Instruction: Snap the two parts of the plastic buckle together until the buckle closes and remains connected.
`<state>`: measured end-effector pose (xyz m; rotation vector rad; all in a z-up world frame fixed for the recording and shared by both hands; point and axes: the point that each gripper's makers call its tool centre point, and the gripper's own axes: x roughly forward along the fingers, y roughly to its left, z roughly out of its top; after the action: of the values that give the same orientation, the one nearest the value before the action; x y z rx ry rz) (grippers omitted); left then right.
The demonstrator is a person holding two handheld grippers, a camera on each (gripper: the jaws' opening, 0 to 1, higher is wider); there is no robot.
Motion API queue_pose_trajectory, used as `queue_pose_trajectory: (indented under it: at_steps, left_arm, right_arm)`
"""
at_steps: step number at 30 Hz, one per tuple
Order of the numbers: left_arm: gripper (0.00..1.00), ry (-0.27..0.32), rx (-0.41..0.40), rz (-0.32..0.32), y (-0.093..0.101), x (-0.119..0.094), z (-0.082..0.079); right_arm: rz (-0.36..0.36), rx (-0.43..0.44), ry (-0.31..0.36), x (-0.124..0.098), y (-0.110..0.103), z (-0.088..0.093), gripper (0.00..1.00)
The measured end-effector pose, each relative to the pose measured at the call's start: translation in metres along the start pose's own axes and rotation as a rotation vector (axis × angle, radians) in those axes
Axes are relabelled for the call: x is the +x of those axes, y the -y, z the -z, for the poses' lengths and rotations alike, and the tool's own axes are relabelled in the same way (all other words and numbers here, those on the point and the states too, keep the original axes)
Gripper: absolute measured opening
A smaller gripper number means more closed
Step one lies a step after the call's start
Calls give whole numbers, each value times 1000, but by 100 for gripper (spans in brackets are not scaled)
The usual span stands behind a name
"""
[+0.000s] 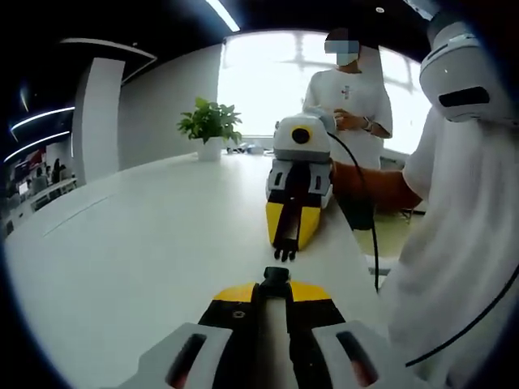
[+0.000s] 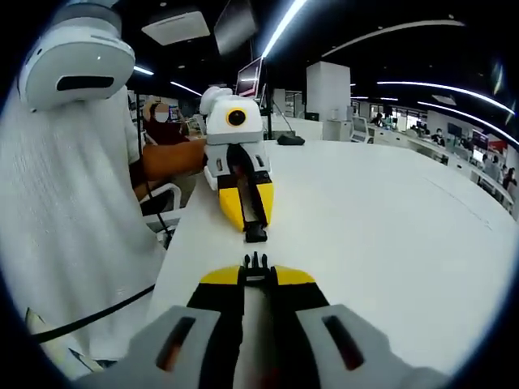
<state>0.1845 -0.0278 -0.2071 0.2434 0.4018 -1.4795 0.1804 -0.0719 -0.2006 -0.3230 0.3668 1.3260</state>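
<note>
Alignment is in hand near the table's point(image 1: 122, 243) edge by the person; the pronged buckle half point(image 2: 256, 261) is pinched by the right gripper point(image 2: 256, 271), the socket half point(image 1: 276, 275) by the left gripper point(image 1: 276, 285); a straight, level push is called for.

Two cameras face each other low over the white table point(image 1: 138, 259).

The left gripper view looks along its own left claw point(image 1: 276, 279) at 6 o'clock, toward the bright windows and a plant point(image 1: 209, 126) at 11 o'clock, with the right claw point(image 1: 285, 253) near at the centre. The right gripper view looks the opposite way, into the dim office, with its right claw point(image 2: 256, 263) at 6 o'clock and the left claw point(image 2: 255, 233) close ahead. Both share the table strip between them.
</note>
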Motion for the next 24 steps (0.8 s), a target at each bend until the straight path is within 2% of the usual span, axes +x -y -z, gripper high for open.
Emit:
queue_pose_trajectory:
  at_steps: [24]
  left_arm:
    - [12,0,16,-2,8,2,0]
  right_arm:
    - [-30,-23,5,14,-6,-6,13]
